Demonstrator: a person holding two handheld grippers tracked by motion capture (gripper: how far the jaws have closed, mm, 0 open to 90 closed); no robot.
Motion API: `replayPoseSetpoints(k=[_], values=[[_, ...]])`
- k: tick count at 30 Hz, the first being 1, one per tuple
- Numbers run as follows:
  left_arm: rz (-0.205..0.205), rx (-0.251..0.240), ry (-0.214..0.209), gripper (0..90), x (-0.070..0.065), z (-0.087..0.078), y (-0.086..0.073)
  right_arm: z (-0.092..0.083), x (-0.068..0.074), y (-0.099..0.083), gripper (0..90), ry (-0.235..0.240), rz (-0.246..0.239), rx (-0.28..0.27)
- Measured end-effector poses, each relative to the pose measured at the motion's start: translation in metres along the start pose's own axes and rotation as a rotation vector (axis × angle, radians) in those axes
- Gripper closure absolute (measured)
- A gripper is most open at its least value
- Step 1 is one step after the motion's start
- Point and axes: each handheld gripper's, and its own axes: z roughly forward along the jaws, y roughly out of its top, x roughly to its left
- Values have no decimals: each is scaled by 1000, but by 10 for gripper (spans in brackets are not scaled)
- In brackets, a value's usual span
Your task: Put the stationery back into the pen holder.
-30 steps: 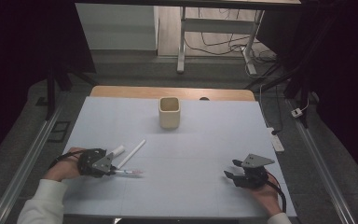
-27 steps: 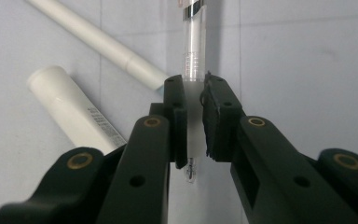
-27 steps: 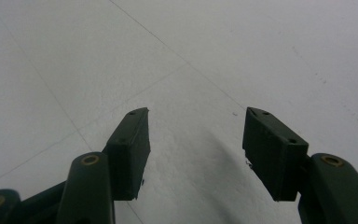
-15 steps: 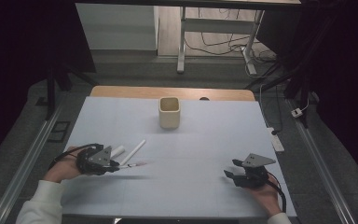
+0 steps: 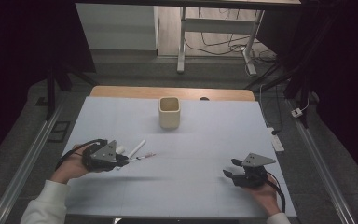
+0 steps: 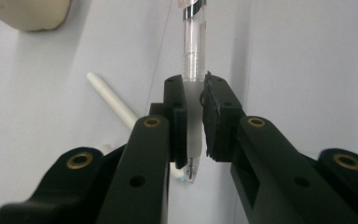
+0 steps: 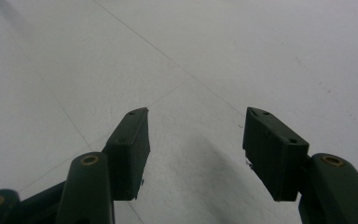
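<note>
Clear pen, no legible writing

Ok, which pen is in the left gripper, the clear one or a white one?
The clear pen: the left gripper is shut on its barrel and holds it off the table. The white pen lies on the table beside it.

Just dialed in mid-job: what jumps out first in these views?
The left gripper, at the table's near left, is clamped on a clear pen. A white pen lies beside it. A beige cup stands toward the far middle, and the right gripper sits open at the near right.
</note>
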Motion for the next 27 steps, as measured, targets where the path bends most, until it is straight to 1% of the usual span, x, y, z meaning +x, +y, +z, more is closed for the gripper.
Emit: replayPoseSetpoints(k=[2, 5, 9, 15, 22, 27], values=[[-4, -2, 2, 793, 0, 3, 4, 0, 1, 1, 406, 0, 0, -3], [-8, 8, 14, 793, 0, 7, 11, 0, 2, 2, 406, 1, -5, 2], [-26, 2, 19, 793, 1, 12, 18, 0, 2, 2, 406, 2, -5, -5], [-50, 9, 31, 793, 4, 23, 28, 1, 4, 4, 405, 3, -14, -8], [-55, 6, 53, 793, 6, 33, 36, 1, 5, 5, 405, 5, -12, -10], [-53, 18, 50, 793, 6, 39, 43, 2, 6, 6, 404, 4, -15, -15]])
